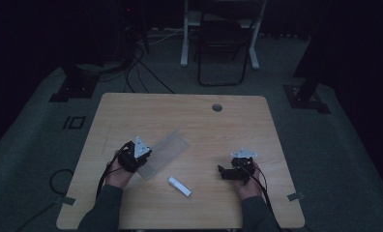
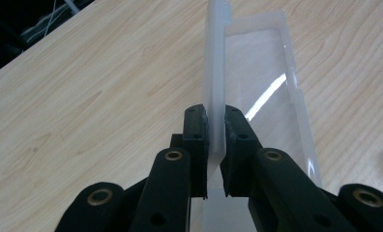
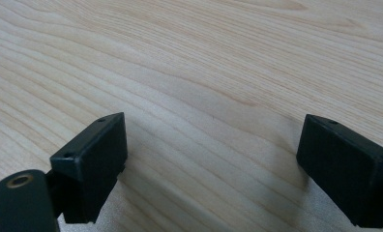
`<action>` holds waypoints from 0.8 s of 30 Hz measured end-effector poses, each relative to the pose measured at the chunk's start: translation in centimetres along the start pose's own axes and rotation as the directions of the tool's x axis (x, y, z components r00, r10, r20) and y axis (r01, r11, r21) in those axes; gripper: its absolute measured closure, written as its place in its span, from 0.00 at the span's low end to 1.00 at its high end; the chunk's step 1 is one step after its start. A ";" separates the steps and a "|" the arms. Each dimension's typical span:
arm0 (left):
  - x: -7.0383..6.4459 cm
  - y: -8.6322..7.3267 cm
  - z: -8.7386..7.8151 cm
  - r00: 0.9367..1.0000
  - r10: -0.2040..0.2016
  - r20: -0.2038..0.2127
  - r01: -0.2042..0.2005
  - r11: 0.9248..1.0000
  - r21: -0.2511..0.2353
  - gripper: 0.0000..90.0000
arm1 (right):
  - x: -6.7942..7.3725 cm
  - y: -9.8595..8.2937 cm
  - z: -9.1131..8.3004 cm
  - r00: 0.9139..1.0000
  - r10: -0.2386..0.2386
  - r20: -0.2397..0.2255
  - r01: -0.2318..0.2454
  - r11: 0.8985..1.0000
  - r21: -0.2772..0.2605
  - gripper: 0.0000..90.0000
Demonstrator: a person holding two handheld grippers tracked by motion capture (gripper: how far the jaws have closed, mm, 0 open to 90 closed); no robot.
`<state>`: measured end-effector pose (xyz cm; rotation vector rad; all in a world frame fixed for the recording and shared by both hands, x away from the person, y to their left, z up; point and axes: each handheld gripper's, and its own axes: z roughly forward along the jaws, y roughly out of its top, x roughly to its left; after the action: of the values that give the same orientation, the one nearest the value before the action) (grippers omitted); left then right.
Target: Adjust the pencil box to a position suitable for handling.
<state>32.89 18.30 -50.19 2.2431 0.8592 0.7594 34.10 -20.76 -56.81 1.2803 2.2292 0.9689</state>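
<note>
A: What is seen nearest the person's edge of the table (image 1: 131, 104)?

B: The two grippers are held there. The left gripper (image 1: 134, 155) is clamped on one wall of a clear plastic box (image 1: 163, 153); in the left gripper view the translucent wall (image 2: 216, 72) is pinched between the pads, close to its near end. The right gripper (image 1: 227, 171) is held with its jaws spread wide over bare wood, and nothing is gripped.

A: And just beyond?

B: A small white piece (image 1: 179, 186) is lying flat between the two grippers, apart from both and from the box. What it is cannot be told. The box is stretched diagonally away from the left gripper toward the table's middle, and nothing can be made out inside it.

A: How far is the work judged to be?

B: An early stage is suggested. The box has been secured, but the white piece is untouched. It is probably left to be picked up by the free gripper and brought to the box.

A: Farther back?

B: A round cable hole (image 1: 217, 107) is set near the far edge.
</note>
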 end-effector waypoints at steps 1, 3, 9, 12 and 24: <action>-0.1 -0.3 -0.3 1.000 -0.001 -0.003 0.001 1.000 -0.002 0.91 | 0.0 0.0 0.0 1.000 0.001 0.000 -0.001 1.000 0.000 0.12; -0.2 -0.6 -0.7 1.000 -0.003 -0.004 0.003 1.000 0.000 0.91 | 0.0 0.0 0.0 1.000 0.001 0.000 -0.001 1.000 0.000 0.12; -0.6 -1.2 -1.5 1.000 -0.002 -0.013 0.002 1.000 0.002 0.91 | 0.0 0.0 0.0 1.000 0.001 0.000 -0.001 1.000 0.000 0.12; -0.7 -1.3 -1.6 1.000 -0.007 -0.013 0.007 1.000 0.000 0.91 | 0.0 0.0 0.0 1.000 0.000 0.000 0.000 1.000 0.000 0.12; -0.8 -0.9 -3.1 1.000 -0.022 0.006 0.022 0.998 -0.060 0.75 | 0.0 0.0 0.0 1.000 0.001 0.000 -0.001 1.000 0.000 0.12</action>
<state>29.94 19.30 -48.99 2.1789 0.8460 0.7591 34.10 -20.76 -56.81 1.2821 2.2288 0.9688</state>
